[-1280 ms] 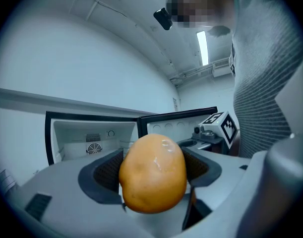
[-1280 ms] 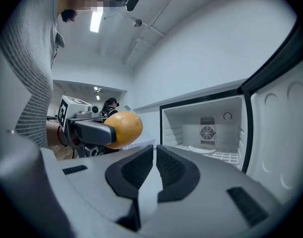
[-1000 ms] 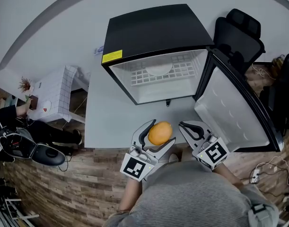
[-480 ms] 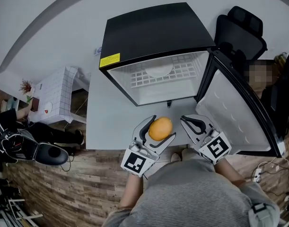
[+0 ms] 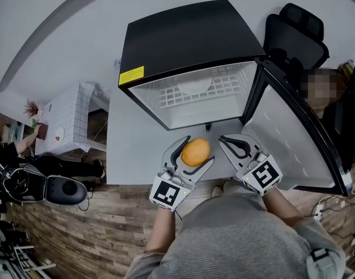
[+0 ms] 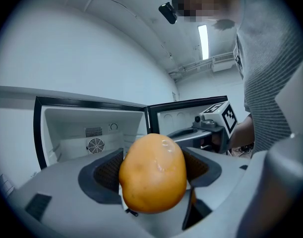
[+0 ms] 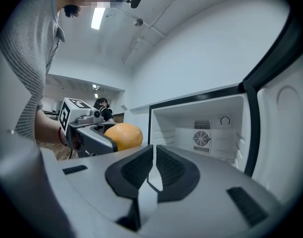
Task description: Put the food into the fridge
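Head view looks straight down on both tools. Our left hand-held gripper [image 5: 194, 154] is squeezed on the orange fruit [image 6: 152, 172]. It holds the fruit up off the worktop [image 5: 136, 150], in front of the fridge [image 5: 189, 39]. We think the tight hold stops the fruit from rolling out on the way in. Our right hand-held gripper [image 7: 154, 157] has its 2 jaws pressed together on nothing, just beside the left 1. It is likely free because the door [image 5: 287, 138] is already wide open. Farther in is a wire shelf [image 5: 215, 92] with a pale round thing on it; we cannot tell what that is. The fruit hides most of the left pads, and we cannot tell what kind of fruit it is.
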Demonstrator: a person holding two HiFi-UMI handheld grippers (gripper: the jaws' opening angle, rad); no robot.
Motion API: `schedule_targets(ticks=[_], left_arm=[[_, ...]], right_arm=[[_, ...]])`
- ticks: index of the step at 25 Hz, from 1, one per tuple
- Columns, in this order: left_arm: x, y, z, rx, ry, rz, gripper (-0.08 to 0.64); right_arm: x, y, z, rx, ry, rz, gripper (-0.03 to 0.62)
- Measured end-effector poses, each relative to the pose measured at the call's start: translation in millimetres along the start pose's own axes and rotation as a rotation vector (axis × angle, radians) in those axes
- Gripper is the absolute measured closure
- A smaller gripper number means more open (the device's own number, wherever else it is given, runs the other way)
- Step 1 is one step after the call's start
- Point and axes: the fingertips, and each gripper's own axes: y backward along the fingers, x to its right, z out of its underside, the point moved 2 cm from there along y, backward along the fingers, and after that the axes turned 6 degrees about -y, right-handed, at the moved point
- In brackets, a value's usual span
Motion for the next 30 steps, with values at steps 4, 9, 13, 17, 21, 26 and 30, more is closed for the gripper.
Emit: schedule_targets(ticks=[4,9,13,17,21,26,30], left_arm=[[-2,-3,0,0.007,0.008,0.003,0.187],[-9,-8,-1,0.016,-0.001,-0.002,0.187],[-17,-11,-1,0.014,-0.005,-0.013,0.187],[-24,-16,5,0.002,-0.009,-0.025,0.187],[-31,-24,14,-0.029,-0.013,-0.027,0.187],[-39,-39,25,-0.063,-0.028,-0.012,0.187],[-48,-52,29,-0.071,-0.037,-0.010,0.187]], right_arm=[[2,-2,2,-0.012,0.001,0.003,0.578],[3,-4,5,-0.028,-0.002,0.000,0.578],[5,-4,6,-0.017,-0.010,0.006,0.578],[9,-4,6,-0.010,-0.015,0.015,0.578],[14,-6,6,-0.003,-0.015,0.024,0.578],[22,-5,7,-0.002,-0.019,0.046,0.578],[29,-5,8,0.007,-0.028,0.061,0.578]])
